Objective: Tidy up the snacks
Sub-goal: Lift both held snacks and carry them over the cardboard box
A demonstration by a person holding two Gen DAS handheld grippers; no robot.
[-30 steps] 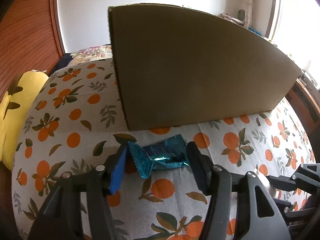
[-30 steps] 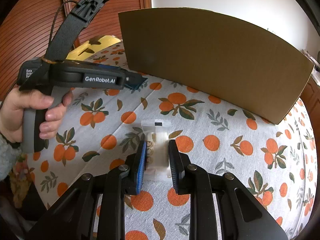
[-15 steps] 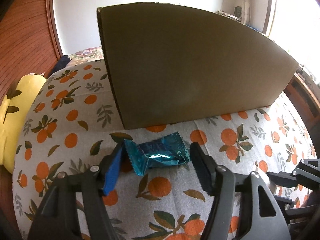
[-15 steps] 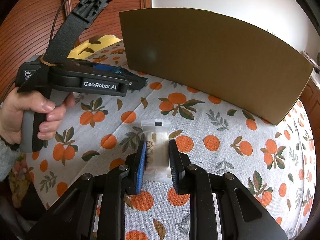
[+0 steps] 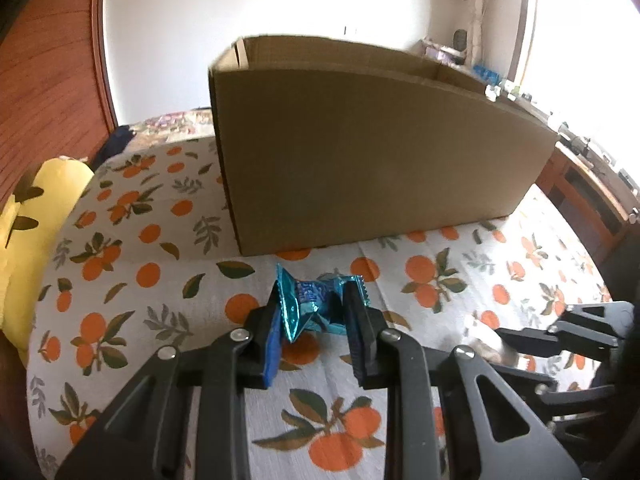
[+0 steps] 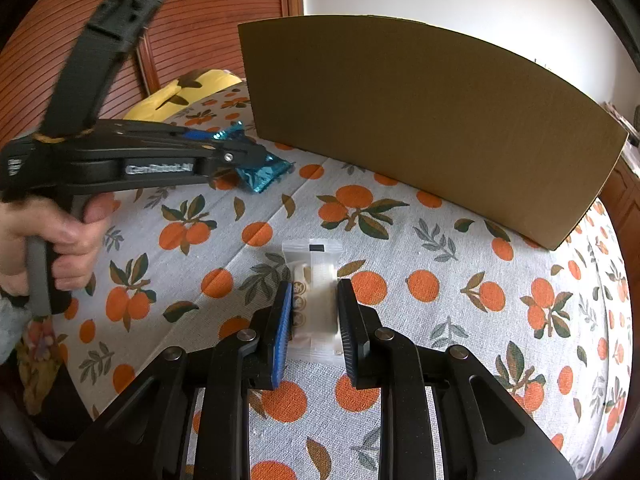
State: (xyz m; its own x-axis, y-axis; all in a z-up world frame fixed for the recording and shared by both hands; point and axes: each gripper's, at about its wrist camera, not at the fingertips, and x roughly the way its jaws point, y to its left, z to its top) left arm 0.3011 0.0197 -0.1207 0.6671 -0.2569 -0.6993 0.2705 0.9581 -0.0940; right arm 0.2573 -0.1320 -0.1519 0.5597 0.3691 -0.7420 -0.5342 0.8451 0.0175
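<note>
The left gripper is pinching a crinkled blue snack wrapper between its closed jaws, holding it raised off the orange-print tablecloth, just in front of the tall cardboard box. The right gripper is sitting low on the cloth with its jaws closed around a white packaged snack that is lying flat there, one end sticking out ahead of the fingertips. A hand is gripping the left tool's handle. A yellow cushion is lying at the table's edge.
</note>
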